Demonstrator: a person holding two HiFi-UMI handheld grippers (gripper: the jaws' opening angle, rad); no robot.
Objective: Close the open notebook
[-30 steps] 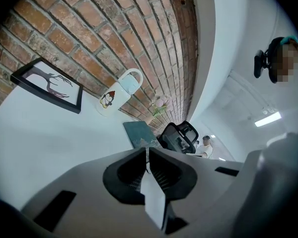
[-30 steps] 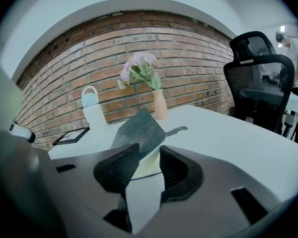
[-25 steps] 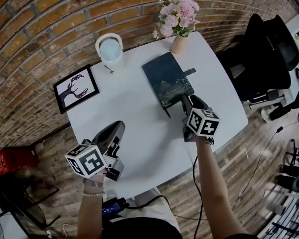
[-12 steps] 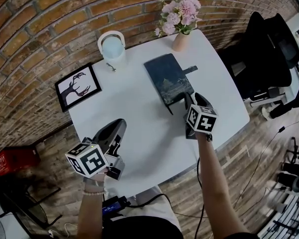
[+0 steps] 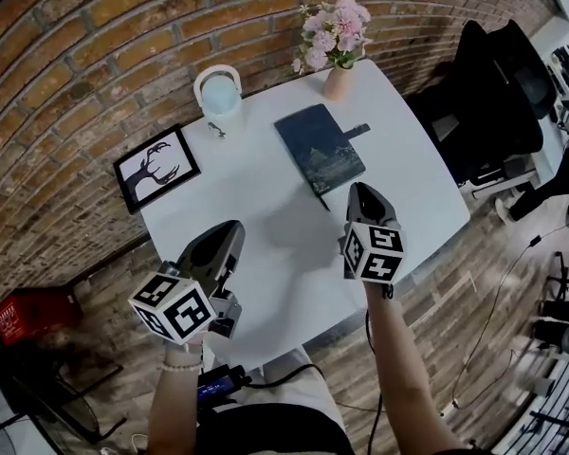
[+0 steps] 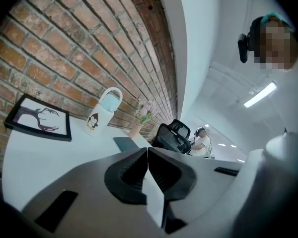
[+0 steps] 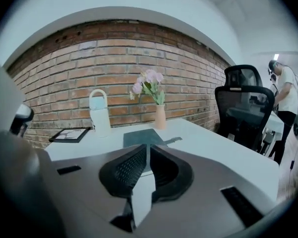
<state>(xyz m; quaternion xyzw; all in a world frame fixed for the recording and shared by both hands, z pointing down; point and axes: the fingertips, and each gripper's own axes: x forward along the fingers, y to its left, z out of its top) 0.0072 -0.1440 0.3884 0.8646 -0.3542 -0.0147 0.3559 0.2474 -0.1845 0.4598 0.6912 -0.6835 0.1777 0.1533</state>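
Jaws of the left gripper (image 6: 147, 155) are pressed together with nothing between them. They have just been closing the last small bit. This gripper hangs over the near left part of the white rounded table (image 5: 266, 226), apart from every object.

The right gripper (image 7: 148, 155) has also just been closing, and its jaws now meet on empty air. In the head view it hovers above the table, near the closest corner of the notebook but not touching it.

Beyond it lies the dark blue-green notebook (image 5: 320, 148), flat on the table's far right part. Its cover is down, no pages show, and a small dark strap (image 5: 357, 131) sticks out from its right edge.

So I judge that the closing is already done. What remains, if anything, is only to take the hands away. I cannot tell whether the strap should still be fastened.

Farther back stand a black-framed deer picture (image 5: 156, 167), a white and pale blue bottle (image 5: 220, 93) and a beige vase with pink flowers (image 5: 334, 41), all against the red brick wall (image 5: 95, 27).
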